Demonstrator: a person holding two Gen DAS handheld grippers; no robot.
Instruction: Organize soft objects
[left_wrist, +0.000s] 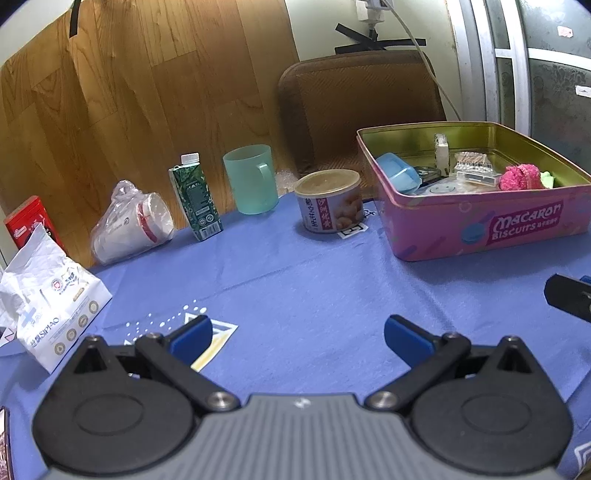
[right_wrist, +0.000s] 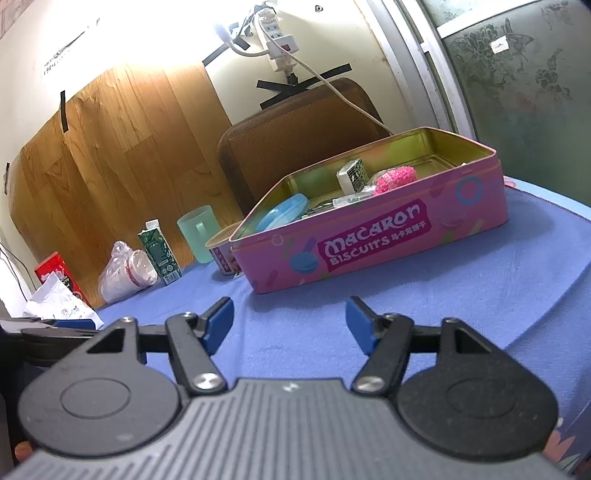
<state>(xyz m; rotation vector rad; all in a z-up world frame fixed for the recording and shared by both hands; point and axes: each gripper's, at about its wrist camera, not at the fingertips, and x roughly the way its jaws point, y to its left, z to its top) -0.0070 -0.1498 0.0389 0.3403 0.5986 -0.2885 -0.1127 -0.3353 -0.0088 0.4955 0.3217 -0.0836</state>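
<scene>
The fluffy pink sponge (left_wrist: 521, 178) sits in the pink biscuit tin (left_wrist: 480, 236). It looks light and squashy; pinch its middle gently. Left gripper (left_wrist: 297, 338) and right gripper (right_wrist: 290, 325) are both wide apart, holding nothing.

From the left wrist we are looking low across the blue cloth (left_wrist: 295, 280), tilted down, facing the wood-panelled wall, with the pink tin (left_wrist: 480, 229) at right. From the right wrist we are sitting nearer that pink tin (right_wrist: 369, 243), facing its long side, rolled a little. Both views are sharing the tin, the green mug (left_wrist: 251, 181) and the carton (left_wrist: 195, 199); the left edge is perhaps too dim to read.
</scene>
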